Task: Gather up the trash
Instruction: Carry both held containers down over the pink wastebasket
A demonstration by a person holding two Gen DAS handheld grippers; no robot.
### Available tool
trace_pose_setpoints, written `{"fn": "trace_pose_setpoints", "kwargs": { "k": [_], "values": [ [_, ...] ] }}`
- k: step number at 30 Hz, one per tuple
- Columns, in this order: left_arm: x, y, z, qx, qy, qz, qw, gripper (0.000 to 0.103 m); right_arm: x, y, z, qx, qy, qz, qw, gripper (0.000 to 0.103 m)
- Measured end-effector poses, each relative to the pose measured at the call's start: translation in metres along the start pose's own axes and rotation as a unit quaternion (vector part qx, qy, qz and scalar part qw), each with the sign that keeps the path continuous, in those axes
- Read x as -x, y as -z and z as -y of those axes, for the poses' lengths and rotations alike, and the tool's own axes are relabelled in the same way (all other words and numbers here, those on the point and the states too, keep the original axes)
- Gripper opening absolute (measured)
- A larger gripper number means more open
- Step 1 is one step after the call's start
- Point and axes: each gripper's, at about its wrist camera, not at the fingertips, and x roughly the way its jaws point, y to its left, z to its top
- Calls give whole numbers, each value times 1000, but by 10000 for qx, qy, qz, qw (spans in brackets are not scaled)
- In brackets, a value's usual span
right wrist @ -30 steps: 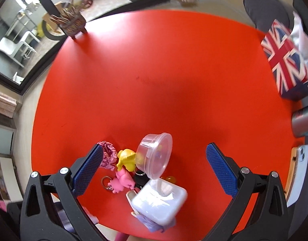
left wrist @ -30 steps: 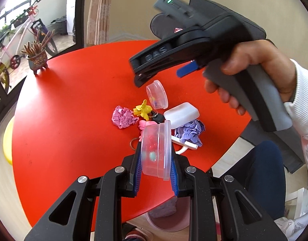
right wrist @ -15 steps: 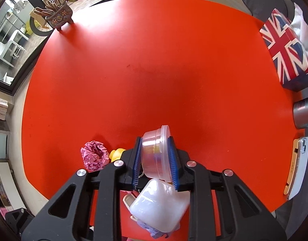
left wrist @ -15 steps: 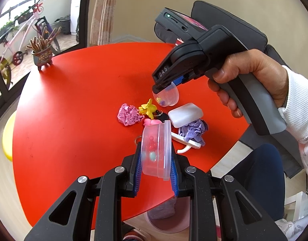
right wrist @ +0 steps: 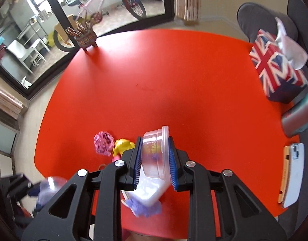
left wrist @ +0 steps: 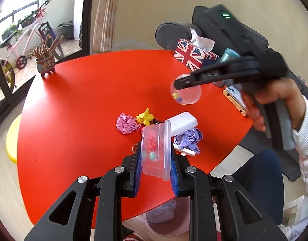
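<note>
**Inspector A:** Left gripper (left wrist: 155,167): pads pressed on a clear tub (left wrist: 157,149) lying on its side, lid rim to the right, short axis running pad to pad. It hangs above the near table (left wrist: 77,108) edge, over a bin (left wrist: 166,221) partly visible below. Right gripper (right wrist: 155,165): clamped on a second tub (right wrist: 157,153), also on its side, lifted above the table.

**Inspector B:** Step in hand?

**Inspector A:** Judged as carrying both tubs off. The next move calls for bringing each over the bin before release. Pink wad (left wrist: 126,123) and purple wad (left wrist: 188,139) lie on the table, beyond the left tub, uncollected.
</note>
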Motion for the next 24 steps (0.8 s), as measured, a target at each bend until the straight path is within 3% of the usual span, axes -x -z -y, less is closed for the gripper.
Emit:
{"fn": "trace_pose_setpoints", "kwargs": {
  "k": [10,24],
  "values": [
    [11,3,12,-34,-55,110,9999,23,55,50,-5,396,-217,562,9974,24],
    [25,25,38,-82,-61,203,9997,23,94,129,-15,839,-482,799,9921,24]
  ]
}}
